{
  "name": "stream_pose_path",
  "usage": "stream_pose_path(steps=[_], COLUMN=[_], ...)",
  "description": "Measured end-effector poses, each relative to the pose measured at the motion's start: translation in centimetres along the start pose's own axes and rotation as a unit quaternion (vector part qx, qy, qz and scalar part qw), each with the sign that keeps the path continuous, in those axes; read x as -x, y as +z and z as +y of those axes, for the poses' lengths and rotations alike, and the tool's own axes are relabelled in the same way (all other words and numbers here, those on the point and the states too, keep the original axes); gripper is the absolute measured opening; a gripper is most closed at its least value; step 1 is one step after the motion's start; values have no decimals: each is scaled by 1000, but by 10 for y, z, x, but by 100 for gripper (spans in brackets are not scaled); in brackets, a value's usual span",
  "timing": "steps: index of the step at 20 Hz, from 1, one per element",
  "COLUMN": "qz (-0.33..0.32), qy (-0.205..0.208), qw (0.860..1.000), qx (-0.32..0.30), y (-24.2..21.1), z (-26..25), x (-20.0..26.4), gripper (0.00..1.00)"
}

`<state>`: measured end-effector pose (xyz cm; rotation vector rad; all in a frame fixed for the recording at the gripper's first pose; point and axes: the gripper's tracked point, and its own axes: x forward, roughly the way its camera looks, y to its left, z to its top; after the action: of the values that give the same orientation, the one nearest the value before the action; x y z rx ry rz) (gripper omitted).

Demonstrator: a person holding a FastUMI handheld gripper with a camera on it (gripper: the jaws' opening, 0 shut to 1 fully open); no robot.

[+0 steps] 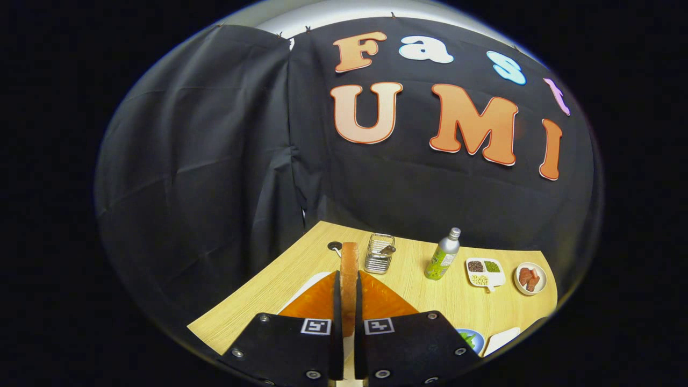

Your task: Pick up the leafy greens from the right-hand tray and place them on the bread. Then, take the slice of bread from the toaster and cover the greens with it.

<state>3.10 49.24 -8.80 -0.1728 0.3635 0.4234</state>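
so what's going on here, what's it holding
The handheld gripper is shut on a slice of bread, held on edge between its two fingers above an orange mat on the wooden table. Beyond it stand a wire basket and a green bottle, with a divided dish and a small plate of food past the bottle.

The slice of bread [349,279] stood upright on edge, brown-crusted, clamped between both fingers of the gripper [348,301] above an orange surface. The leafy greens [466,339] lay on a blue plate nearby.
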Motion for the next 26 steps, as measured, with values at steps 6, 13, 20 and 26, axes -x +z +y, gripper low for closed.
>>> stream_pose_path(steps=[6, 13, 20, 26], qz=[-7, 5, 26, 42], qy=[-19, -51, -78, -80], qw=[1000, 999, 997, 996], qx=[-1, -9, -16, -18], y=[-1, -29, -67, -102], z=[-26, -73, -115, -136], x=[13, 28, 42, 51], gripper=[8, 8, 8, 8])
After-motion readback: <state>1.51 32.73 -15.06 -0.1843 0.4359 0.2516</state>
